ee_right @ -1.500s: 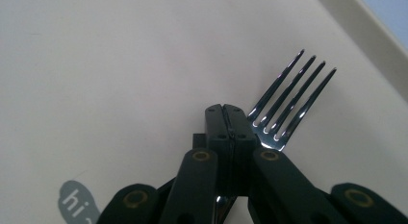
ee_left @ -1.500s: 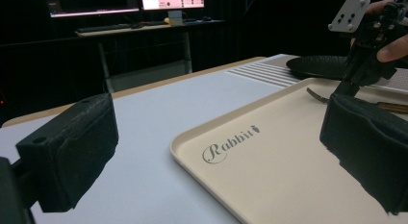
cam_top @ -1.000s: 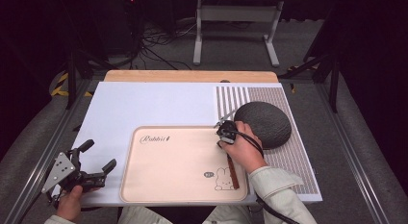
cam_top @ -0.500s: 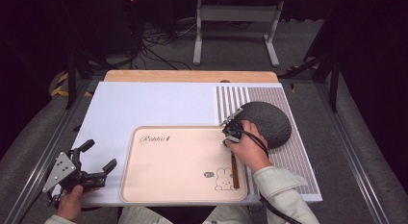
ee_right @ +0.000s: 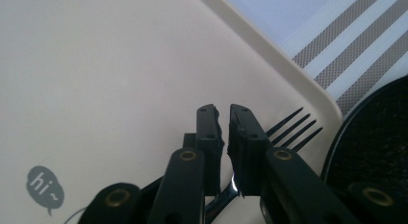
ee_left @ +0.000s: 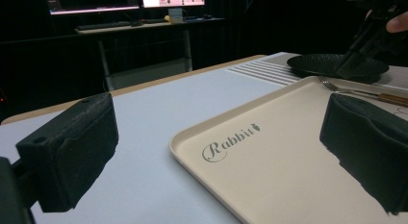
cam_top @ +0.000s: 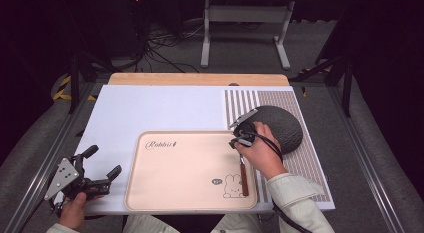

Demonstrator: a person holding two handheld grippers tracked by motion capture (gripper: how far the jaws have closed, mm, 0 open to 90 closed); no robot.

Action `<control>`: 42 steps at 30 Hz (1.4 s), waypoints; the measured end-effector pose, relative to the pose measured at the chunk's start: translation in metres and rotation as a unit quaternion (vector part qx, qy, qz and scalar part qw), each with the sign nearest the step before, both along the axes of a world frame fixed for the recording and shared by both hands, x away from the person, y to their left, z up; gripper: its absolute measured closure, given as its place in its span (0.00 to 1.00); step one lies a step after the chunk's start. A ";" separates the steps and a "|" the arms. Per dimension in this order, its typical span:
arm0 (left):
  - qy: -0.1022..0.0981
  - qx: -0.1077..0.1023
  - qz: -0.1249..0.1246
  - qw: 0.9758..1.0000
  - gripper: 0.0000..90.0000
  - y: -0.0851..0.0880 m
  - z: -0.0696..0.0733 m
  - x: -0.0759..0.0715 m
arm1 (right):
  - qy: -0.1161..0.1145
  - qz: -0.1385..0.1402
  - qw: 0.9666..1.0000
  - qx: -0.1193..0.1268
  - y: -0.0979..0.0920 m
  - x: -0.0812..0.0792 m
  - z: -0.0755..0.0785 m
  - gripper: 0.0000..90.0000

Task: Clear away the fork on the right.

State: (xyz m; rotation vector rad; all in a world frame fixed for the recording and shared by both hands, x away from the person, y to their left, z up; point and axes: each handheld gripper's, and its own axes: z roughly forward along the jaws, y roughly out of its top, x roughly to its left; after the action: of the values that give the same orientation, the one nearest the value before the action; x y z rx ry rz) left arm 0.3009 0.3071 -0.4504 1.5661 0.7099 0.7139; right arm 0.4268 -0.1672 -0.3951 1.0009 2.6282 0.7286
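Observation:
A fork with a brown handle lies along the right side of the beige tray, its tines pointing at the tray's far right corner. My right gripper hovers just over the fork's neck. Its jaws have just been opening and stand a narrow gap apart, open, with nothing pinched between the pads. My left gripper rests at the table's front left, open and empty, facing the tray. From there the fork and my right gripper show far off.
A dark round plate sits on the striped mat right beside the tray's far right corner, close to my right hand. A white board covers the table under the tray. A metal stand and cables lie on the floor beyond.
My right gripper has lifted slightly off the fork and its jaws have parted a little. The fork stays flat on the tray. The left gripper has not moved.

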 end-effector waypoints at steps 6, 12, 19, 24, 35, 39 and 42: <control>-0.001 -0.001 0.000 1.000 0.01 0.001 0.000 0.000 | -0.026 0.016 0.999 0.018 -0.001 -0.007 0.014 0.66; -0.001 -0.001 0.000 1.000 0.01 0.000 0.000 0.000 | -0.066 0.020 0.996 0.061 -0.009 -0.020 0.032 0.40; -0.001 -0.001 0.001 1.000 0.01 0.000 0.000 0.000 | -0.114 0.047 0.988 0.092 -0.027 -0.036 0.045 0.23; 0.000 -0.002 0.003 1.000 0.01 0.000 0.000 0.000 | -0.146 0.054 0.980 0.125 -0.045 -0.047 0.049 0.17; -0.002 -0.002 0.004 1.000 0.01 -0.001 0.001 0.000 | -0.225 0.049 0.953 0.199 -0.093 -0.073 0.043 0.09; -0.003 -0.002 0.003 1.000 0.01 -0.001 0.001 0.000 | -0.243 0.051 0.944 0.219 -0.111 -0.080 0.031 0.06; -0.008 0.002 0.001 1.000 0.00 -0.002 0.002 -0.001 | -0.259 0.048 0.936 0.233 -0.123 -0.085 0.019 0.04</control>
State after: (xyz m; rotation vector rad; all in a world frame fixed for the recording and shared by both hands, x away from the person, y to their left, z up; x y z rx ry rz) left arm 0.3001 0.3053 -0.4486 1.5619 0.6977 0.7291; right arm 0.3417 -0.2904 -0.3759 0.6518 2.0913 1.4604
